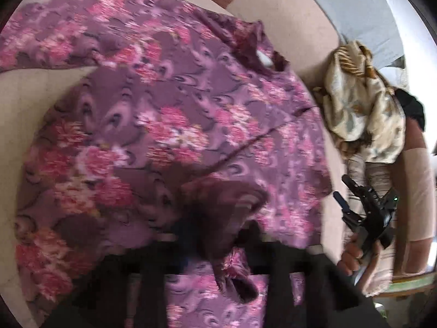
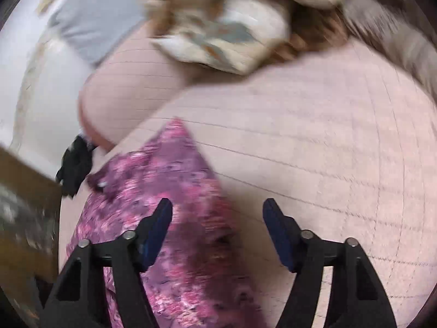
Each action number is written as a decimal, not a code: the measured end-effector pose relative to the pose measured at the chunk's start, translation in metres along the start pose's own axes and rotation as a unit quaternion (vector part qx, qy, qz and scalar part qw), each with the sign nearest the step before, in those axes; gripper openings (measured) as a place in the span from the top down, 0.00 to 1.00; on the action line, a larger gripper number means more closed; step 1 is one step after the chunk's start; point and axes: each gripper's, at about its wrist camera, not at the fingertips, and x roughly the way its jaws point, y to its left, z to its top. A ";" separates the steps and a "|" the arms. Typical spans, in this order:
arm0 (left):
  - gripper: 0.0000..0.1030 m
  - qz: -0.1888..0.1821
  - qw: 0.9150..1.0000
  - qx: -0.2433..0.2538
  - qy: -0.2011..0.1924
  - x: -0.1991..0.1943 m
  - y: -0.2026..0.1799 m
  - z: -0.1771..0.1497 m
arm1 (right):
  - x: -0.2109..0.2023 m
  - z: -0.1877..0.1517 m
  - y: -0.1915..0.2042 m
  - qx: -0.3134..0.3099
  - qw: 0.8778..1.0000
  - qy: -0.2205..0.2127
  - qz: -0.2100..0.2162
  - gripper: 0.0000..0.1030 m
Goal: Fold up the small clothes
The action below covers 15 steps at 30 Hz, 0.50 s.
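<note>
- On the pale pink sofa cushion, a purple flowered garment lies spread nearly flat and covers most of the left wrist view.
- Near the bottom edge of that garment, the left gripper is clenched on a bunched fold of the purple cloth; the fold stands up between its black fingers, with more of the garment lying beneath them.
- Just off the right edge of the garment, the right gripper stands released, its blue-padded fingers well apart with nothing pressed between them.
- In the right wrist view one finger is over the pointed corner of the garment and the other over bare cushion; whether either touches the cloth I cannot tell, as the picture is blurred.
- The left wrist view shows that same gripper from the side, held in a hand beside the garment's right edge.
- Beyond the garment, toward the back of the sofa, a crumpled cream patterned cloth sits in a heap, apart from the purple garment.
- A small dark cloth lies at the cushion's edge beside the garment's collar end.
</note>
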 end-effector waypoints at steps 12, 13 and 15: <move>0.95 0.047 0.994 -0.078 -0.060 -0.051 0.030 -0.042 | 0.031 -0.022 0.024 -0.060 0.996 0.060 -0.002 0.84; 0.95 0.043 0.994 -0.103 -0.015 -0.029 0.043 -0.042 | 0.033 -0.023 0.023 -0.051 0.997 0.060 0.006 0.84; 0.94 0.023 0.991 -0.135 0.003 -0.016 0.054 -0.045 | 0.027 -0.022 0.028 -0.058 0.997 0.050 0.013 0.71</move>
